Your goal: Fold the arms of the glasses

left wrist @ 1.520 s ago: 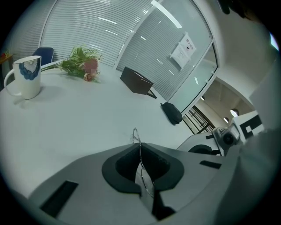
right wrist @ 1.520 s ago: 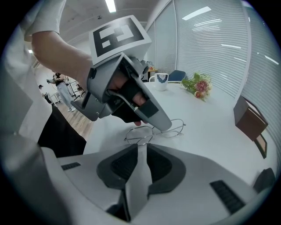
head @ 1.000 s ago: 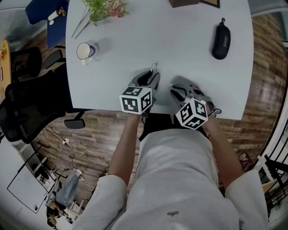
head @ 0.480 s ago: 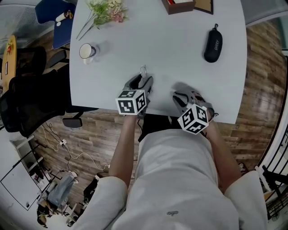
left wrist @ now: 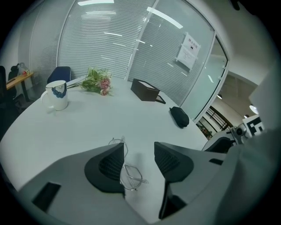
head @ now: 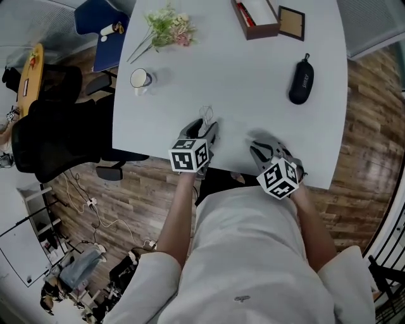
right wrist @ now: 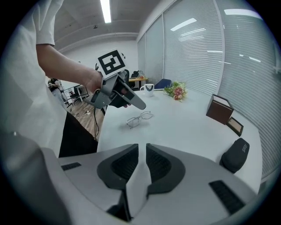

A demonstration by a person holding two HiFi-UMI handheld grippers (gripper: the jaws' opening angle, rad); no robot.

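Observation:
The thin wire-framed glasses (head: 205, 114) lie on the white table (head: 253, 95), near its front edge. My left gripper (head: 205, 126) hangs just above and behind them. Its jaws have just been opening and stand wide, touching nothing. In the left gripper view the glasses (left wrist: 131, 176) show on the table below the gap of that gripper (left wrist: 138, 151), partly behind the left pad. My right gripper (head: 266, 145) hovers to the right, its jaws narrowly apart with nothing between them. The right gripper view shows the glasses (right wrist: 139, 118) past its jaws (right wrist: 142, 151), under the left gripper (right wrist: 127, 99).
A black glasses case (head: 301, 79) lies at the far right. A white mug (head: 140, 79) and a bunch of flowers (head: 168, 30) are at the far left. A brown box (head: 256, 18) and a small frame (head: 291, 23) sit at the back. A black chair (head: 57, 139) stands left of the table.
The left jaws have spread wide and come off the glasses, which now rest free on the table. Both grippers have drawn back a little toward the person.

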